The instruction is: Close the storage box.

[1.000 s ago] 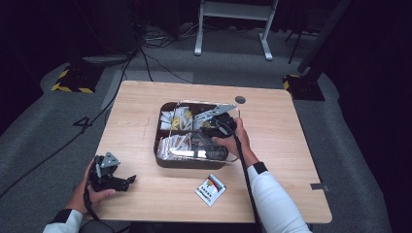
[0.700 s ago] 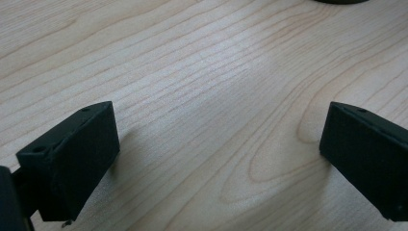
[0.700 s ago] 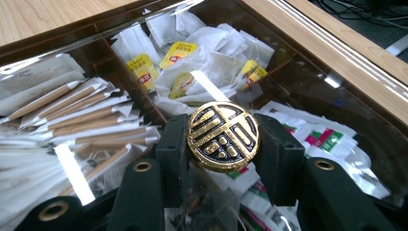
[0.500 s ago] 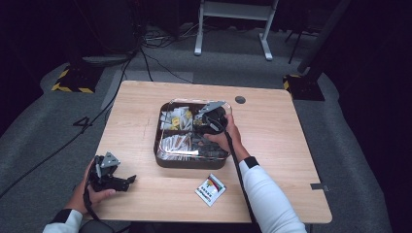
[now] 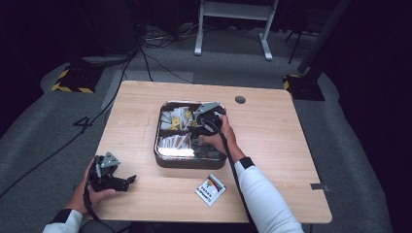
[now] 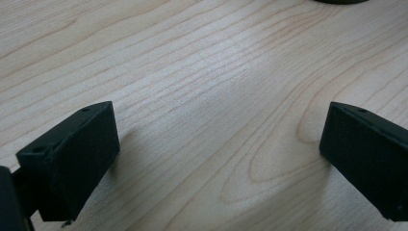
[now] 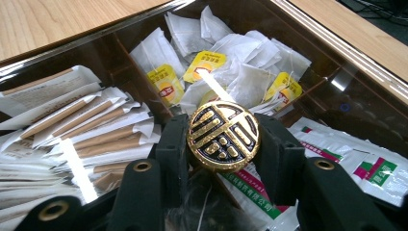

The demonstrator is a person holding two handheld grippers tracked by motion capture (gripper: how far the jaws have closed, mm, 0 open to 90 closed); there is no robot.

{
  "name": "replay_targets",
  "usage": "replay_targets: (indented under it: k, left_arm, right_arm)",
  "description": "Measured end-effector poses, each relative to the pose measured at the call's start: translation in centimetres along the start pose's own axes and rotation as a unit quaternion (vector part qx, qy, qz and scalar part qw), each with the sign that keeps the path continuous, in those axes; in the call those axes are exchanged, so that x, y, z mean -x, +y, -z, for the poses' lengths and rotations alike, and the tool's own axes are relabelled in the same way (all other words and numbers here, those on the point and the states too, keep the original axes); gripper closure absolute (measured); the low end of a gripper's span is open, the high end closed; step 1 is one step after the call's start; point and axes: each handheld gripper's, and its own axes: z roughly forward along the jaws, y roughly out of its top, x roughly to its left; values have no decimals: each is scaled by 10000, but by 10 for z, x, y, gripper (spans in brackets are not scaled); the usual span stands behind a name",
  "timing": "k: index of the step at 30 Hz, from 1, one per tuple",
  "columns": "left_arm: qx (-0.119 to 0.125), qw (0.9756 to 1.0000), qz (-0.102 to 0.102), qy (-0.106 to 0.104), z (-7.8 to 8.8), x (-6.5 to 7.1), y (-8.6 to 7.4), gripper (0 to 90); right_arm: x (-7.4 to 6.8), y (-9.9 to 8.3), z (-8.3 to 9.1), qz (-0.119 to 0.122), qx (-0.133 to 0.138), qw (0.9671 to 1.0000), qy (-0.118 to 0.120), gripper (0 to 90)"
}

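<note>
Gold-and-black: a round medallion (image 7: 223,136) with raised gold bars on a black ground, face toward the right gripper view's camera.
Grip: the right gripper (image 7: 223,144) pinches the medallion by its rim, one black finger (image 7: 174,144) on its left edge and the other on its right, both pads touching it.
Position in the fingers: the disc sits upright between the fingertips, near their upper ends, its top edge rising a little above them.
Where it hangs: over the dark tray (image 5: 163,158), above the divider between the compartments, clear of the contents below.
Tray contents: tea bags (image 7: 240,72) with yellow tags in the far compartment, paper-wrapped sticks (image 7: 91,130) to the left, white sachets (image 7: 356,159) with red and green print to the right.
Right hand: seen from above, the right gripper (image 5: 206,121) is over the tray's middle, the hand behind it.
Left gripper: rests (image 5: 116,182) on the wooden table (image 5: 272,136) near the front left corner, well apart from the tray; its jaws stand wide apart over bare wood with nothing between them.
Loose item: a small printed packet (image 5: 210,189) lies on the table just in front of the tray.
</note>
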Motion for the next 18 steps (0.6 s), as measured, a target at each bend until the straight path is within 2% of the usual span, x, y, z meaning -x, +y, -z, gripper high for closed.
replay_targets:
  k: [8, 12, 16, 18]
  left_arm:
    - [-3, 10000, -1, 7, 0, 0, 0, 4]
    - [1, 10000, -1, 2, 0, 0, 0, 4]
    - [0, 10000, -1, 1, 0, 0, 0, 4]
    - [1, 10000, 0, 1, 0, 0, 0, 5]
  right_arm:
    - [-4, -3, 0, -24, 26, 10000, 71, 589]
    - [-2, -5, -1, -104, 16, 9998, 176, 588]
    - [-5, -4, -2, -69, -41, 9999, 63, 585]
    - [-4, -4, -2, -103, -22, 9999, 90, 585]
